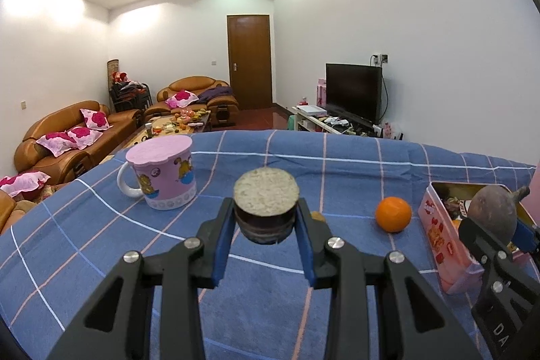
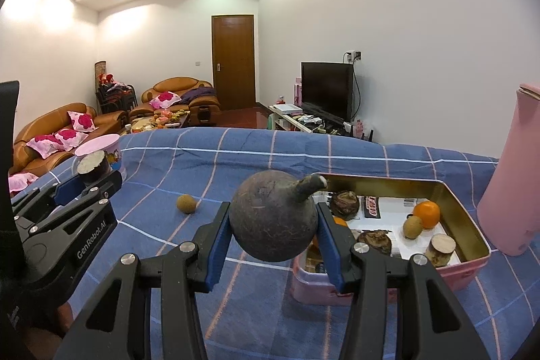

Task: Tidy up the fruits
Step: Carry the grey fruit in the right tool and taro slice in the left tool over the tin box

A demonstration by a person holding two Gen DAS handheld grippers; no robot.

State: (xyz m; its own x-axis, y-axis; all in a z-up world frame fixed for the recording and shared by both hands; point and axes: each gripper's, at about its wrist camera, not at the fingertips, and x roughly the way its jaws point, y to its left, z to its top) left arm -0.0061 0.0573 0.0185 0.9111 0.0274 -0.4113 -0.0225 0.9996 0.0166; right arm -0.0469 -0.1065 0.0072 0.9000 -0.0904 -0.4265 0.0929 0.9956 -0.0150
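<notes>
My left gripper (image 1: 265, 226) is shut on a short dark cylinder of cut cane (image 1: 265, 204) with a pale cut top, held above the blue checked cloth. The same cane piece (image 2: 92, 167) and left gripper (image 2: 88, 186) show at the left of the right wrist view. My right gripper (image 2: 273, 225) is shut on a round dark fruit with a stem (image 2: 274, 218), held over the near left corner of the pink tin box (image 2: 469, 262). The box holds an orange (image 2: 427, 214), a kiwi (image 2: 412, 226), another cane piece (image 2: 440, 249) and dark round fruits. A loose orange (image 1: 394, 213) and a kiwi (image 2: 186, 203) lie on the cloth.
A pink lidded mug (image 1: 162, 177) stands on the cloth at the left. A tall pink bottle (image 2: 513, 177) stands right of the box. Behind the table's far edge are sofas, a low table, a door and a television.
</notes>
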